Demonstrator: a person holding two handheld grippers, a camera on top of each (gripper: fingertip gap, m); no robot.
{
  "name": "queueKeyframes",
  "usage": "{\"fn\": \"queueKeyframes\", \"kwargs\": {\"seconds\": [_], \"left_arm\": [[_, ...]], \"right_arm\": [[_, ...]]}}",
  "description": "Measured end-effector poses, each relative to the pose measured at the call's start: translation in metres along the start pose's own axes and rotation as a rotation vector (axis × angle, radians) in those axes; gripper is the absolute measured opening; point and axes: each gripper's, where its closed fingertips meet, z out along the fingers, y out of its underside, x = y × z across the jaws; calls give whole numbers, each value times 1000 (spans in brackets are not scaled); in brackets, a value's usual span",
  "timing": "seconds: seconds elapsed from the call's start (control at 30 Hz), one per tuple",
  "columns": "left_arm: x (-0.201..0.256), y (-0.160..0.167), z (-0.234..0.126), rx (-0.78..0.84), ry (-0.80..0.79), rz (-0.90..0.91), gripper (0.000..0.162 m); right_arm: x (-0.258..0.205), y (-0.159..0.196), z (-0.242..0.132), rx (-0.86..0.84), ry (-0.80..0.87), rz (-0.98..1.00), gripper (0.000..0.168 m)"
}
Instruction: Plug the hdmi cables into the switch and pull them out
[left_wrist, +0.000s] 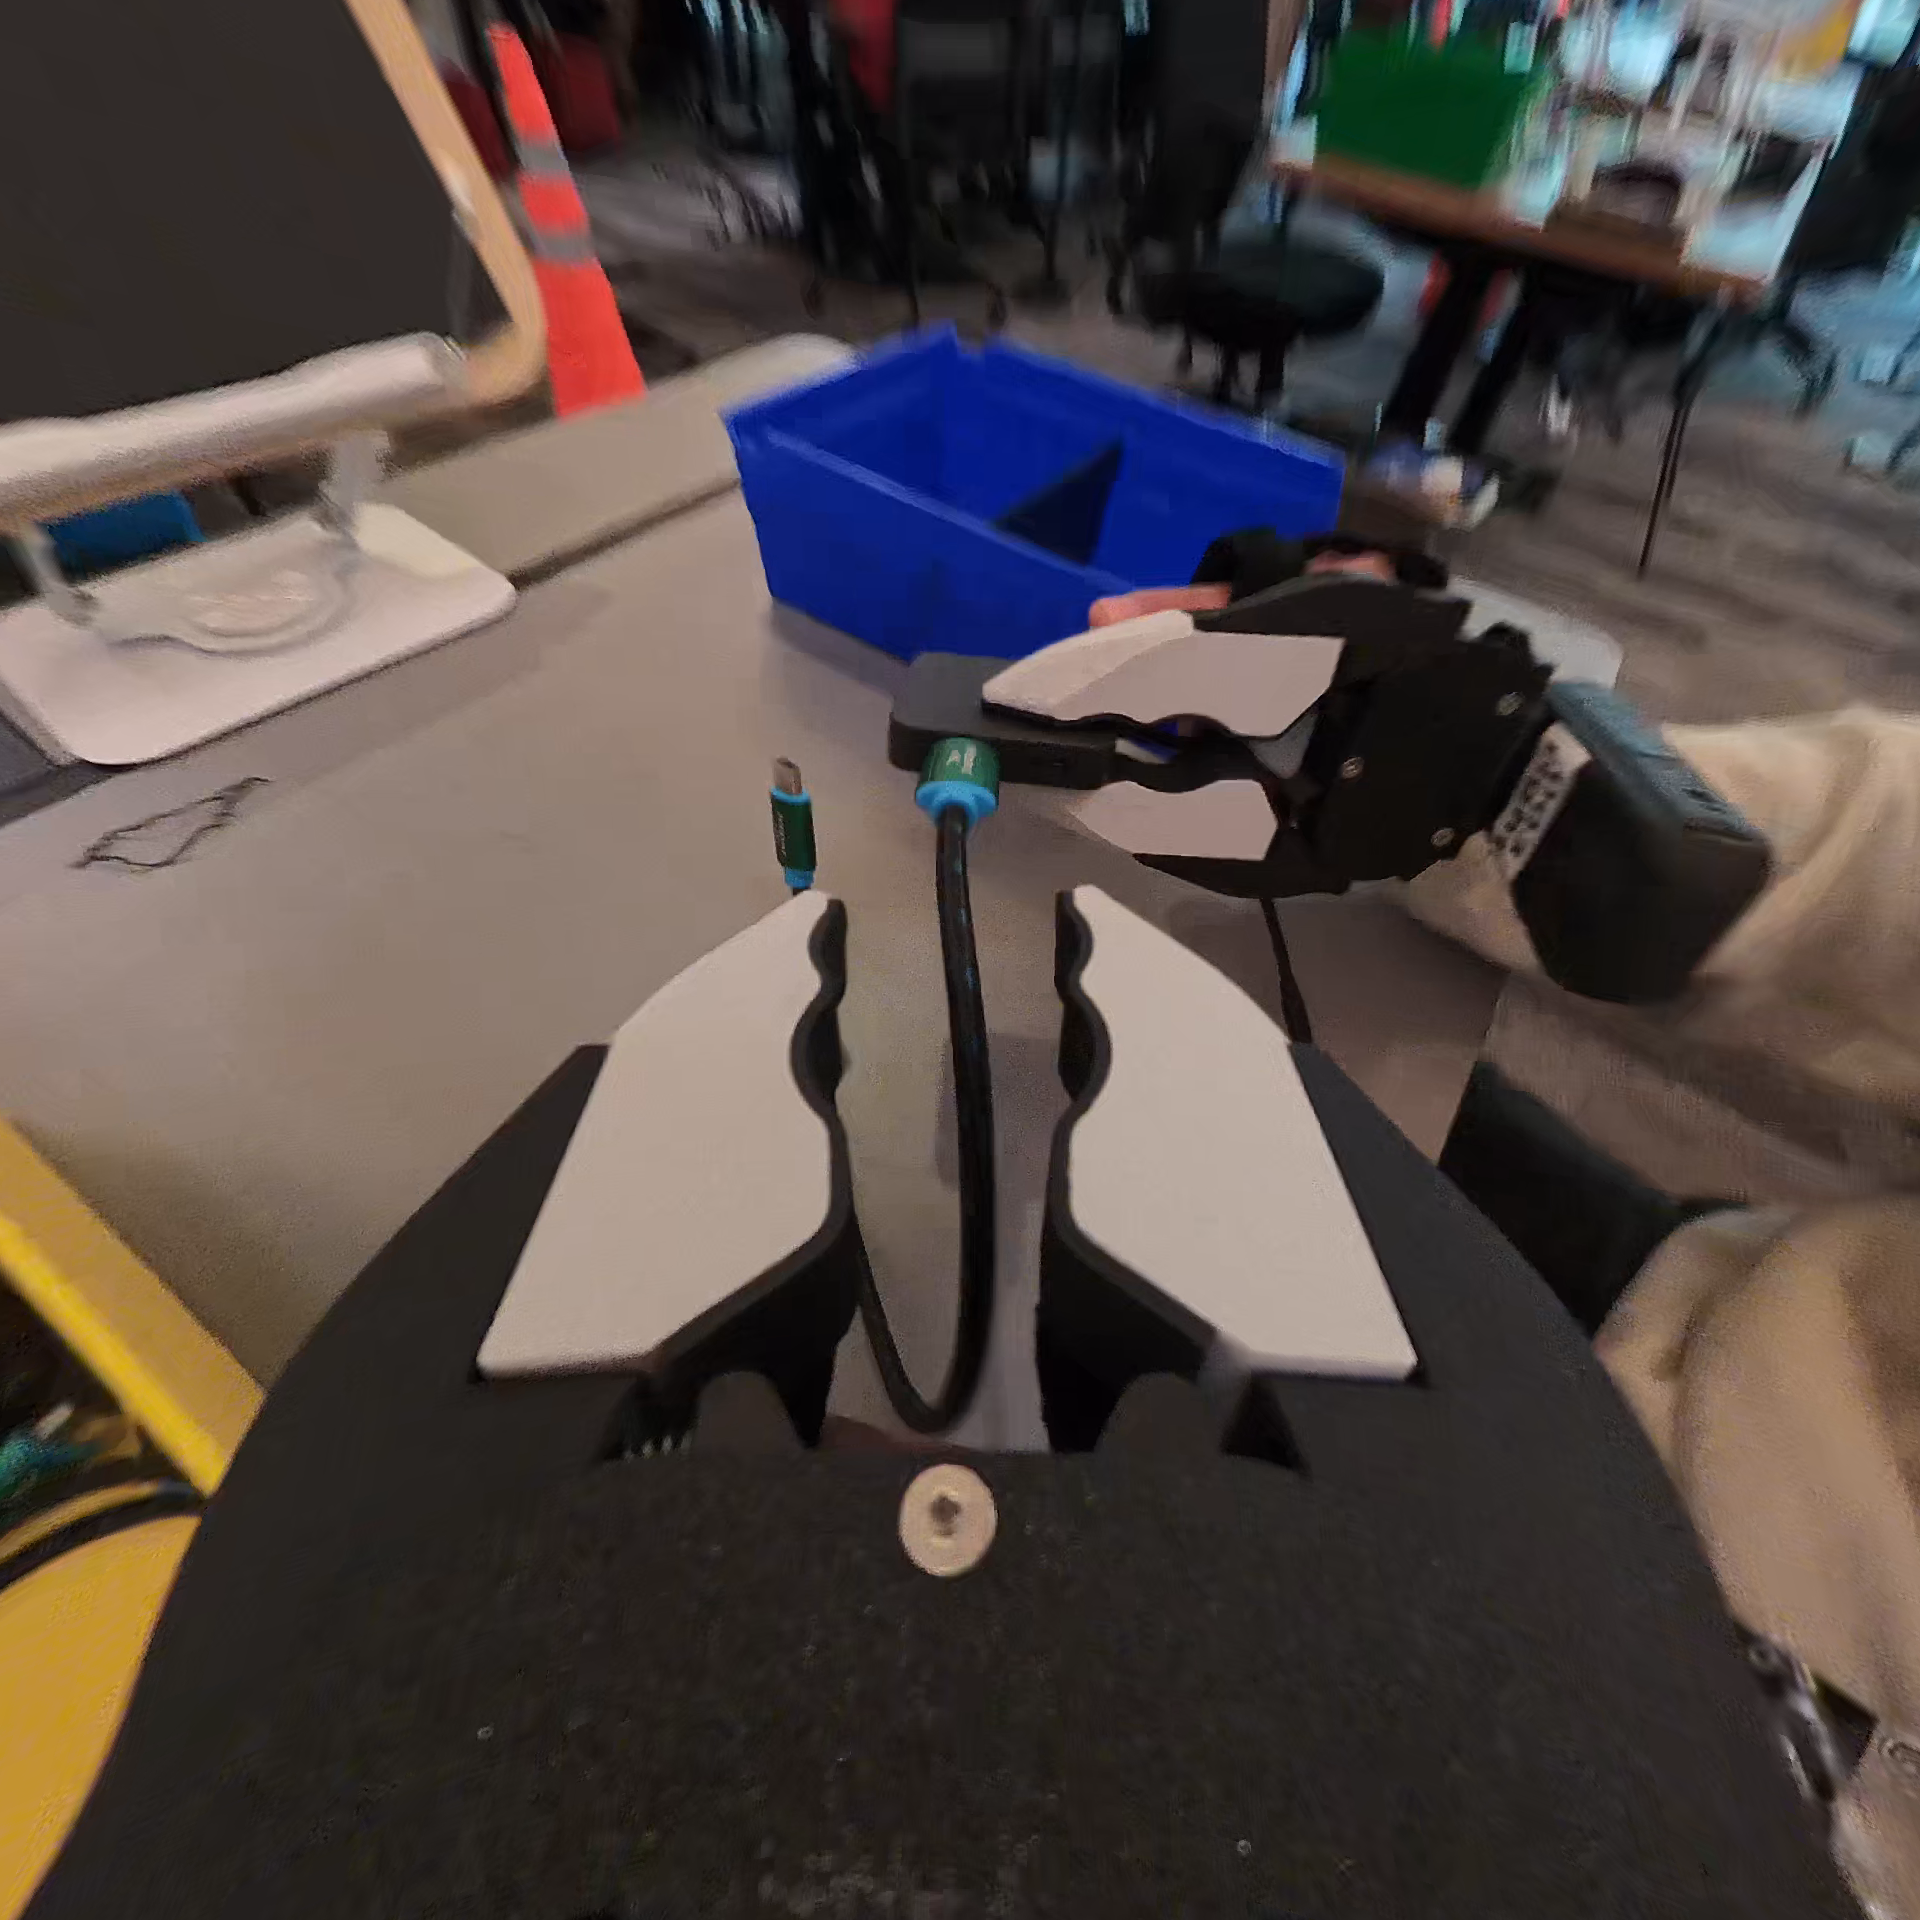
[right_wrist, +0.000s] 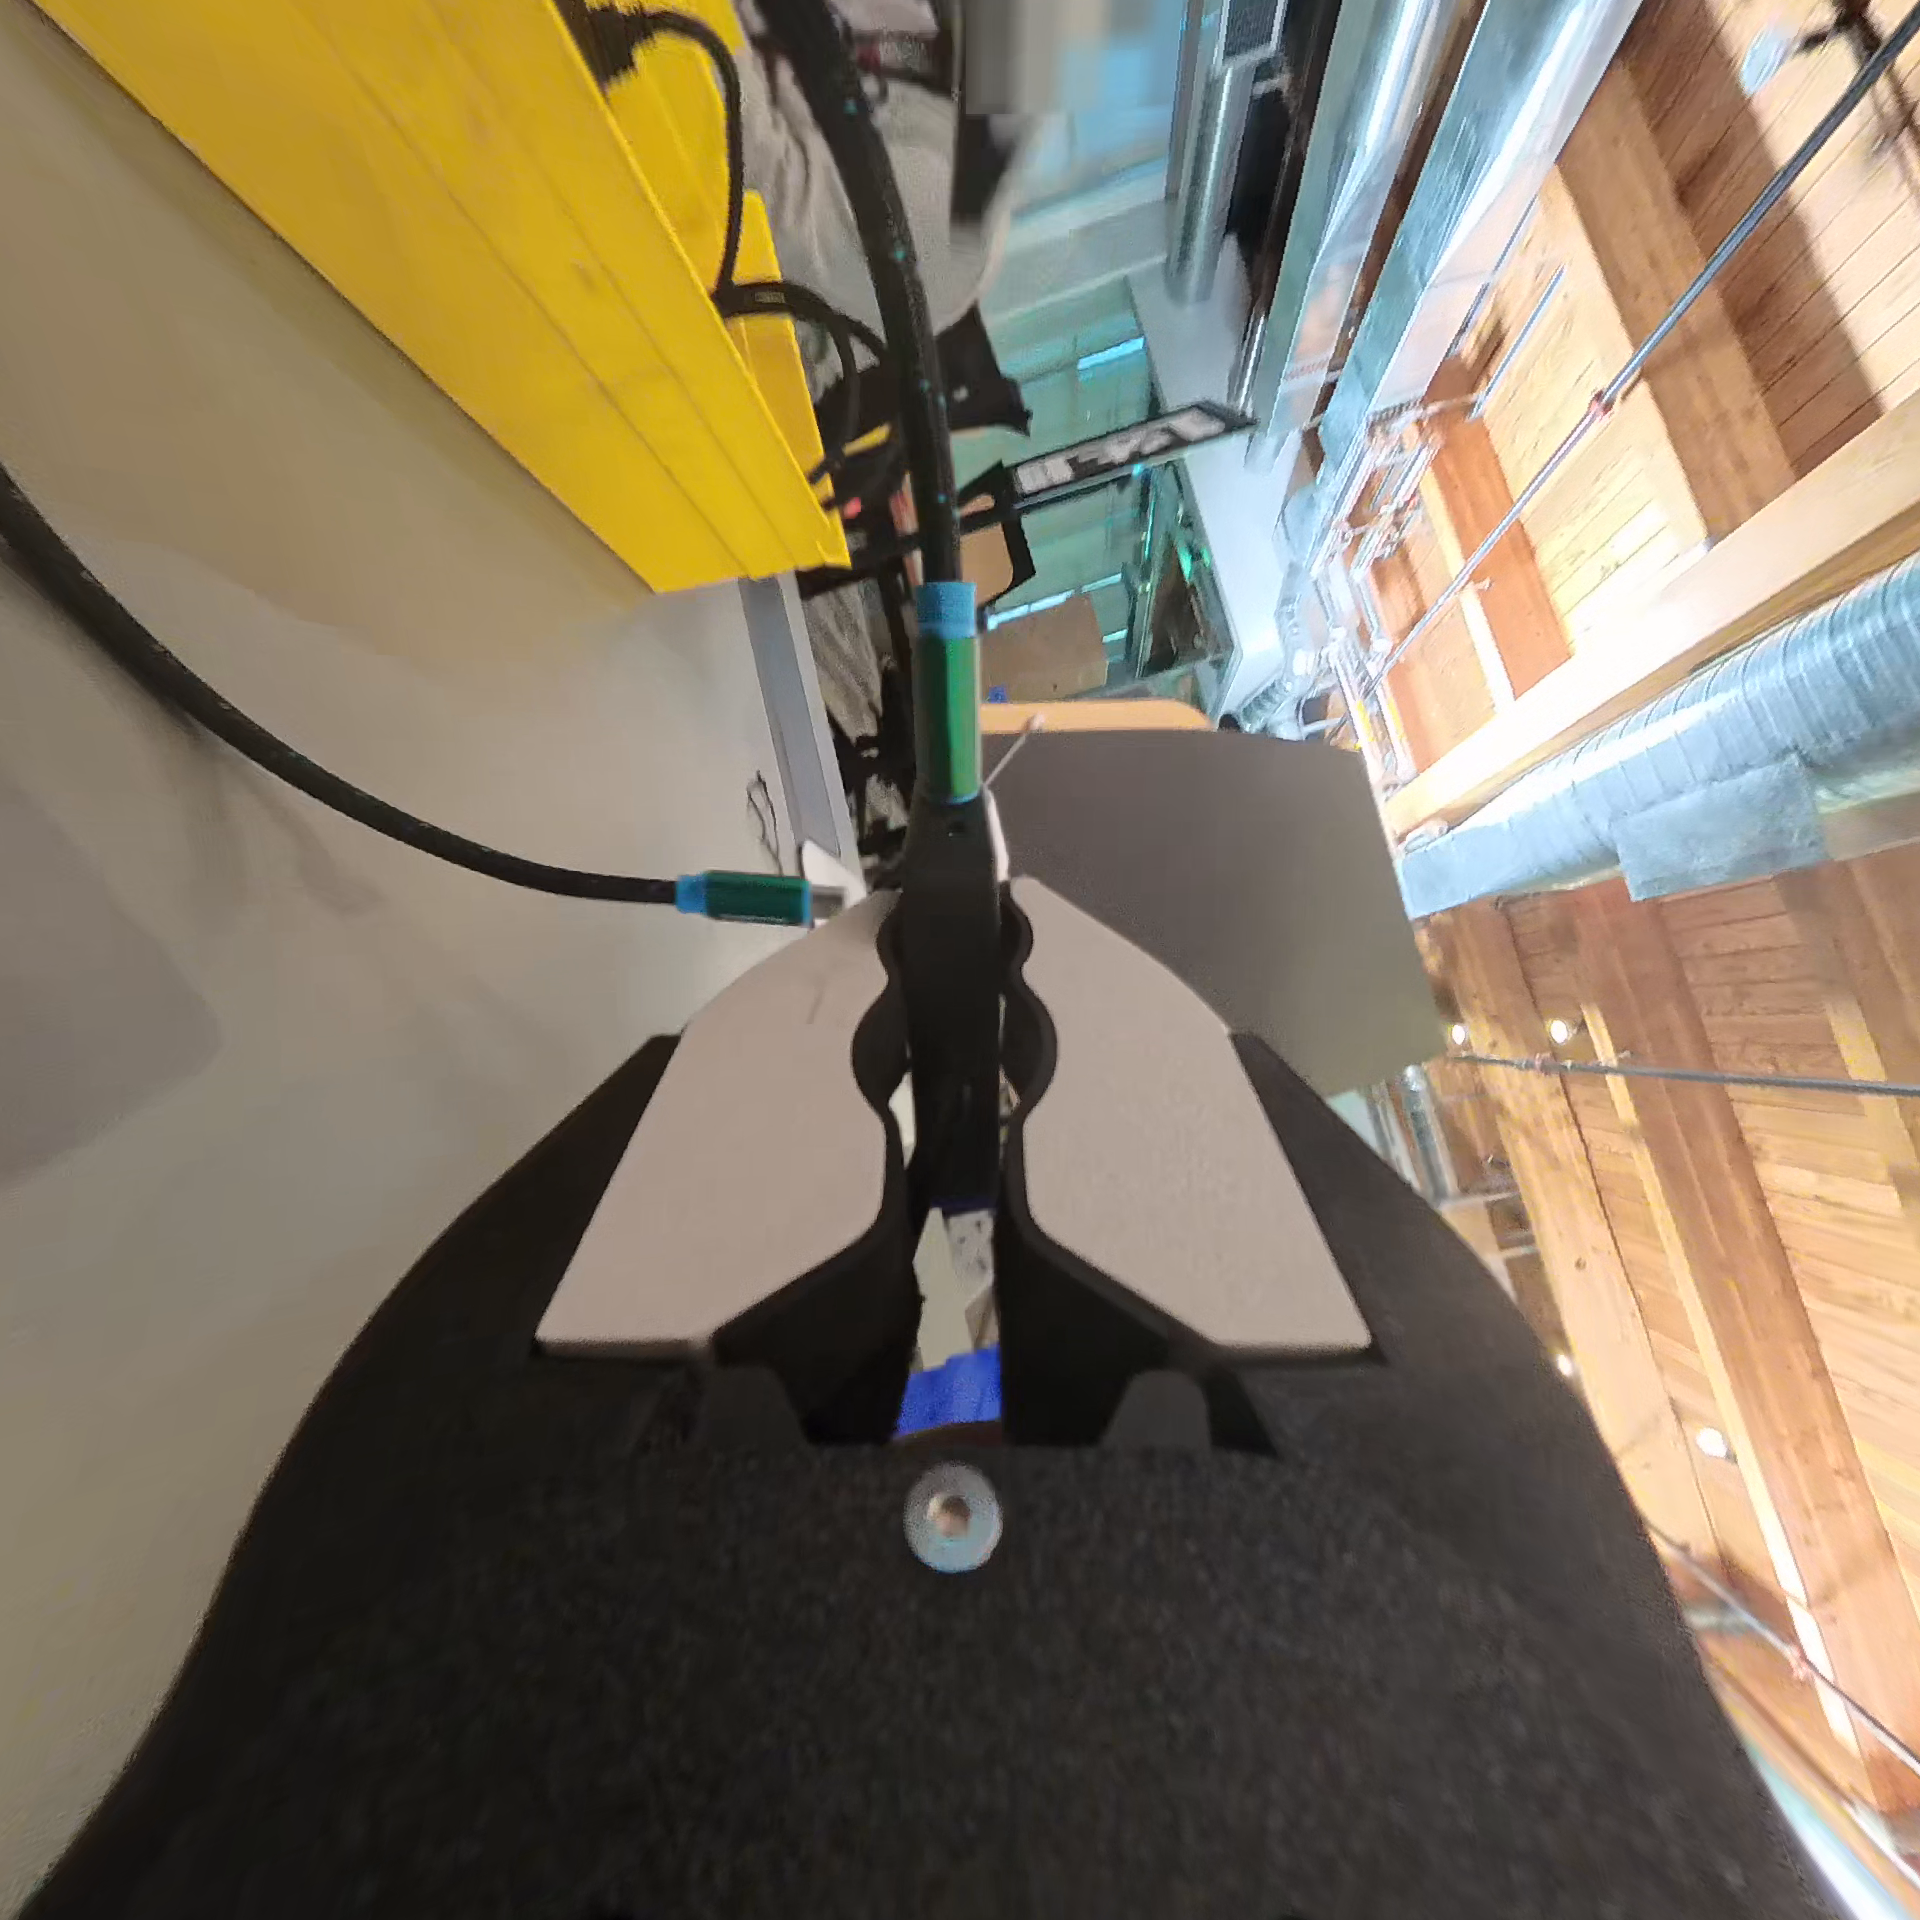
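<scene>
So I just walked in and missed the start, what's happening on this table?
A person is working two handheld tongs. The right tongs are shut on the black switch, holding it just off the table. One green-ended HDMI cable is plugged into the switch, its cord running between the fingers of the open left tongs, which grip nothing. A second green plug lies loose on the table beside it.

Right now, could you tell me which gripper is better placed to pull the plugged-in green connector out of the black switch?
Left gripper: open, cable between its fingers. Right gripper clamps the black switch holding the green connector.
</scene>
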Motion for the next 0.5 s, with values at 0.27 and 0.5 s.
{"fn": "queueKeyframes", "kwargs": {"seconds": [0.27,0.5], "left_arm": [[6,84,-24,72,-42,-174,25],[9,108,-16,-42,-27,-156,25]], "right_arm": [[170,70,-27,-283,193,73,13],[345,147,-84,-593,296,-294,13]]}}
